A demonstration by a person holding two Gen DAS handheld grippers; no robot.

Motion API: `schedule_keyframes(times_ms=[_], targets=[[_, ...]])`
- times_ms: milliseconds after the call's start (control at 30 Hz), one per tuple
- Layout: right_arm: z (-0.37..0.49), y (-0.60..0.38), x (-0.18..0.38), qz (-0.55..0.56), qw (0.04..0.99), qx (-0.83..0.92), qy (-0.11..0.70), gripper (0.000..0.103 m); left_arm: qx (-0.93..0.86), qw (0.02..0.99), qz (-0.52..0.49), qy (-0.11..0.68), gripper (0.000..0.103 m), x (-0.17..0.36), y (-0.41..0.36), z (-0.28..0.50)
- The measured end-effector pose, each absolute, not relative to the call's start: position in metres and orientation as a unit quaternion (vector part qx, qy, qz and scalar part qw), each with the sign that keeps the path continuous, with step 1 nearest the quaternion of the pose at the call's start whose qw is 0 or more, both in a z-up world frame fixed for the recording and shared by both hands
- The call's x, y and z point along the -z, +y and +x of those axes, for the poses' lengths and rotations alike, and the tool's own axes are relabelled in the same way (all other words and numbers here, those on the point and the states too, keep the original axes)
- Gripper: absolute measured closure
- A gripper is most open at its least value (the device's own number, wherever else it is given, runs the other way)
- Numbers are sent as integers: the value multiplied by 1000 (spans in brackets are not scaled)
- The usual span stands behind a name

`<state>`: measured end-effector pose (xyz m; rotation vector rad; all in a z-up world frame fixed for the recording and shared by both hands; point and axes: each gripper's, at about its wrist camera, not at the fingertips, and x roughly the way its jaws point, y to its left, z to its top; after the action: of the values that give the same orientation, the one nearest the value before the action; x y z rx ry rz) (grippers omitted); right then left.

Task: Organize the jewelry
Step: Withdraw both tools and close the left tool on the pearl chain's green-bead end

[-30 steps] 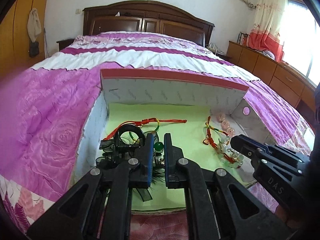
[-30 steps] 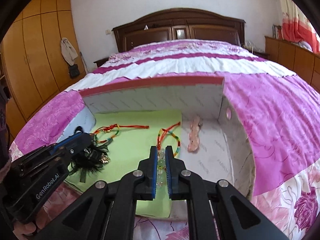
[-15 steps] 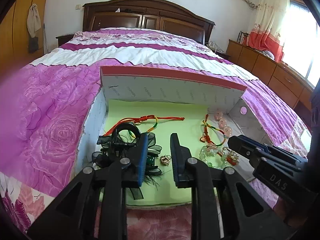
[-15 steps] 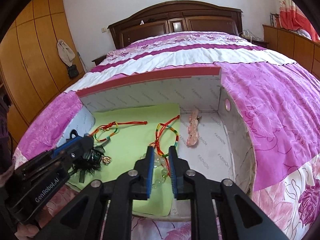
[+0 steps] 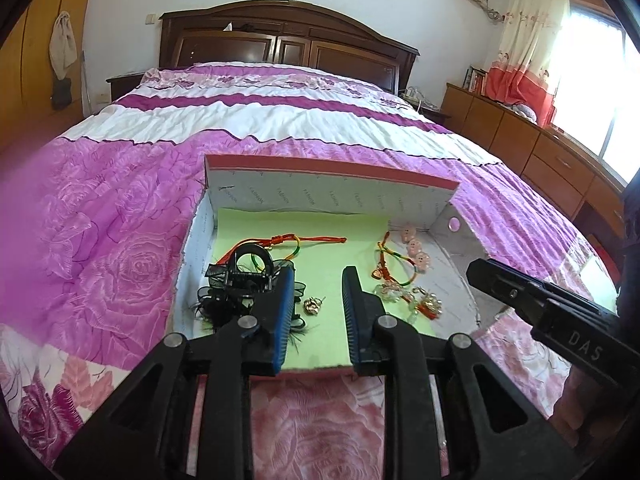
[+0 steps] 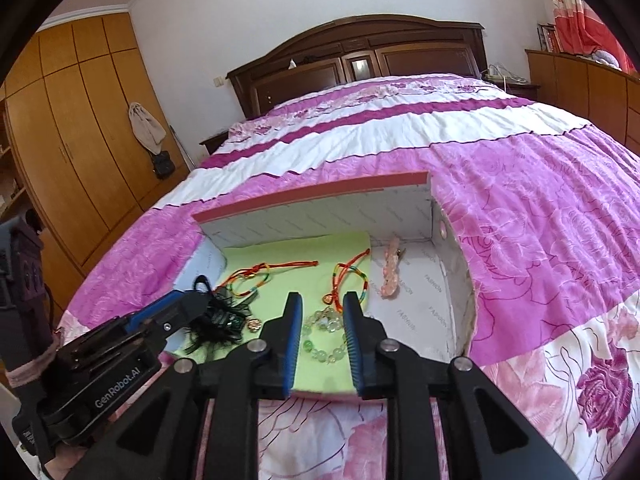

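Note:
An open shoebox with a green sheet lies on the bed. On the sheet lie a black feathered hair clip, a small gold charm, two red woven cord bracelets, a clear-green bead bracelet and a pink bead clip. My left gripper is open and empty above the box's front, the charm between its fingers. My right gripper is open and empty over the bead bracelet.
The box rests on a pink and white floral bedspread. A dark wooden headboard stands behind. Wooden drawers run along the right under a window, and a wardrobe stands at the left.
Both grippers have opened and drawn back from the box. The left one let go of the clip and charm, the right one let go of the bead bracelet, which now lies on the sheet.

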<state>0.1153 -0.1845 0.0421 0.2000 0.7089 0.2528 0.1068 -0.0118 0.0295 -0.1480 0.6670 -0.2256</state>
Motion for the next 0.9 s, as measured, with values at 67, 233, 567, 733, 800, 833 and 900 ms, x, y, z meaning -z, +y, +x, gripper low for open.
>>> schedule_keyframes(times_ms=[67, 233, 567, 733, 800, 833, 900], targets=[[110, -186, -46, 99, 924, -126, 346, 80, 112, 936, -69, 326, 87, -33, -12, 101], [96, -191, -55, 101, 924, -129, 346, 80, 117, 935, -63, 328, 87, -40, -12, 89], [64, -203, -58, 94, 920, -122, 361, 80, 139, 925, -67, 348, 87, -44, -13, 68], [51, -209, -53, 89, 914, -124, 375, 79, 148, 918, -61, 362, 87, -40, -18, 58], [46, -211, -51, 86, 913, -125, 380, 80, 154, 915, -59, 369, 87, -37, -20, 54], [43, -211, -49, 84, 912, -125, 383, 79, 157, 913, -58, 373, 87, -36, -21, 53], [39, -213, -46, 81, 909, -128, 389, 79, 165, 907, -57, 383, 87, -32, -23, 49]])
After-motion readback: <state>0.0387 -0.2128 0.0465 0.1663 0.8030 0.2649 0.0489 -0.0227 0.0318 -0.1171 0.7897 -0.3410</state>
